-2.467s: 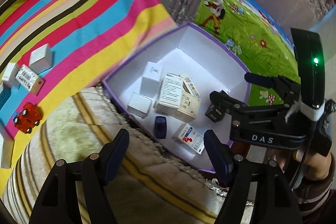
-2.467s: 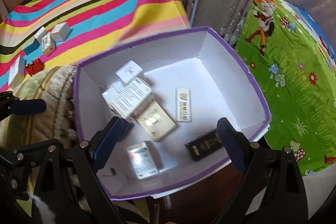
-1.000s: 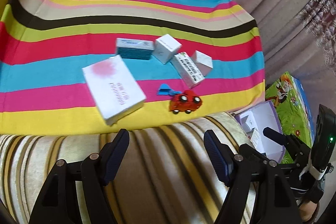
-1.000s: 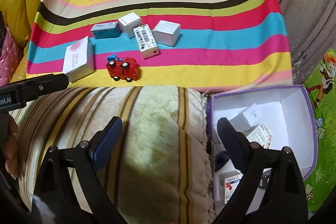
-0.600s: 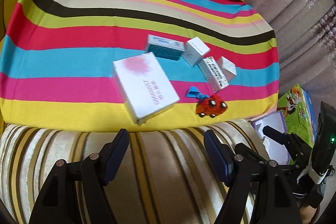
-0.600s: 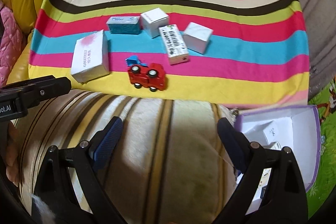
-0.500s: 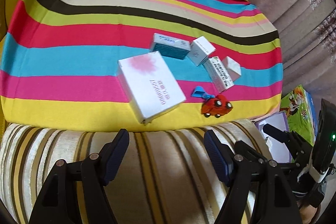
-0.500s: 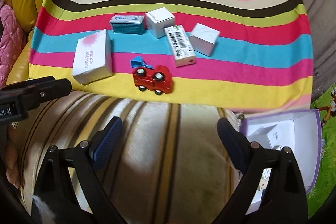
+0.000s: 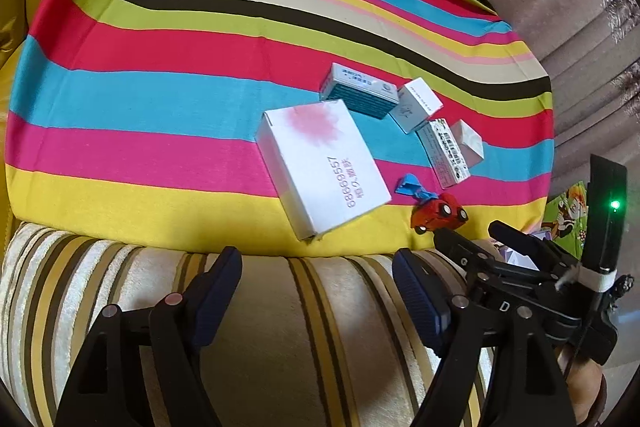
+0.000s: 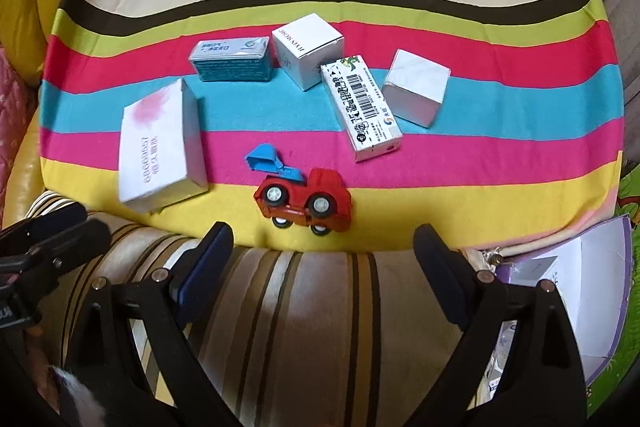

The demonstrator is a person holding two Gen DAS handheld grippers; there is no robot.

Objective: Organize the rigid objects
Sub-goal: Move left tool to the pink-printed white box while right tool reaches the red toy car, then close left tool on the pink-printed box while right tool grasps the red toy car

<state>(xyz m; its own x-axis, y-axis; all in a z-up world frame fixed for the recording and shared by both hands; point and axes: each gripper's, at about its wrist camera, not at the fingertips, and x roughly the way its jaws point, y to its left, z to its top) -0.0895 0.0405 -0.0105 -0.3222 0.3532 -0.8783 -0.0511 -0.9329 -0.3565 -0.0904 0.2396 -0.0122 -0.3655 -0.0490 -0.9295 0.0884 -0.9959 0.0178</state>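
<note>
Two claws stand open over a striped cushion [image 10: 304,307], with nothing between the jaws of either. The left claw [image 9: 318,287] has just been opening its jaws further; the right claw [image 10: 324,259] stands wide. In the right wrist view, the left claw's black frame shows at the lower left edge; in the left wrist view, the right claw's frame shows at the lower right, with a green light on its upright part. Beyond the cushion lies a striped cloth [image 10: 500,155] that carries the loose objects. Nearest, on the yellow stripe, a red toy truck [image 10: 306,203] lies on its side, wheels toward the right wrist camera, with a blue scoop [image 10: 264,157] attached at its far left end. Left of the truck lies a flat white box with a pink blot [image 10: 160,147]. Farther back, a barcode box [image 10: 362,107] lies between a white cube box [image 10: 308,49] on its left and a plain white box [image 10: 416,93] on its right. A teal-sided box [image 10: 232,65] lies farthest left in that back row, just beside the cube box. At the right edge, a purple-rimmed box [image 10: 624,287] stands open below the cloth, its contents mostly out of view.
</note>
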